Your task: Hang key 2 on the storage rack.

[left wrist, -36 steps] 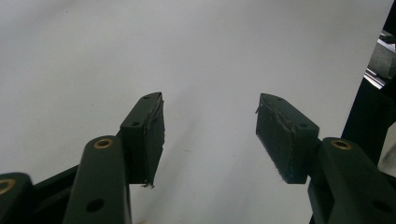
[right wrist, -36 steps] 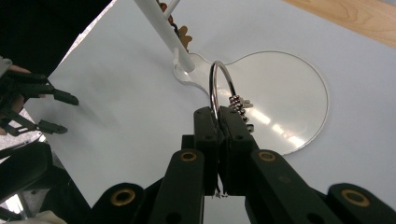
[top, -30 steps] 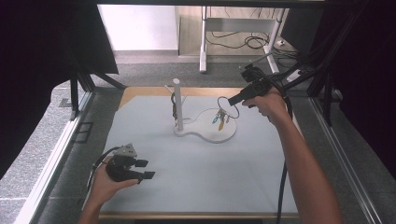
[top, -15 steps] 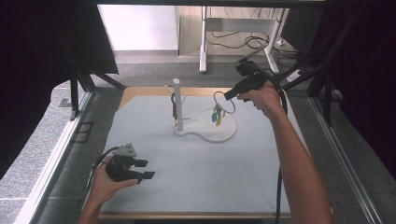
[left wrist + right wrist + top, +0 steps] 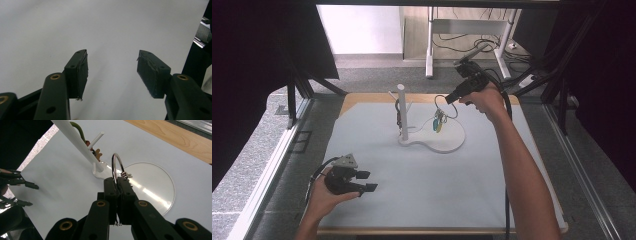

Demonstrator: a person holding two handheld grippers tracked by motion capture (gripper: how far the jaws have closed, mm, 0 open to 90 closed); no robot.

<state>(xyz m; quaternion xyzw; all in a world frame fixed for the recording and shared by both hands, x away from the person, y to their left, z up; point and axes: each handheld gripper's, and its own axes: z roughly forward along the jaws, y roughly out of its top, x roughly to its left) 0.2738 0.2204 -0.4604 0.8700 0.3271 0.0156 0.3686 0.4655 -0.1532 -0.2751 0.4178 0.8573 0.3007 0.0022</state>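
Since the earlier frame, the right gripper (image 5: 117,185) has carried the key ring (image 5: 117,165) toward the white stand (image 5: 402,111), fingers clamped on it. Left gripper (image 5: 112,72) rests above the desk (image 5: 422,190), fingers apart and holding nothing.

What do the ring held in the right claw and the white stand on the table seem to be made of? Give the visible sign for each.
Ring: most likely polished metal; it is thin, silvery and catches bright glints. Stand: probably smooth white plastic, possibly painted; its flat base shines glossily under the light and its post is evenly white.
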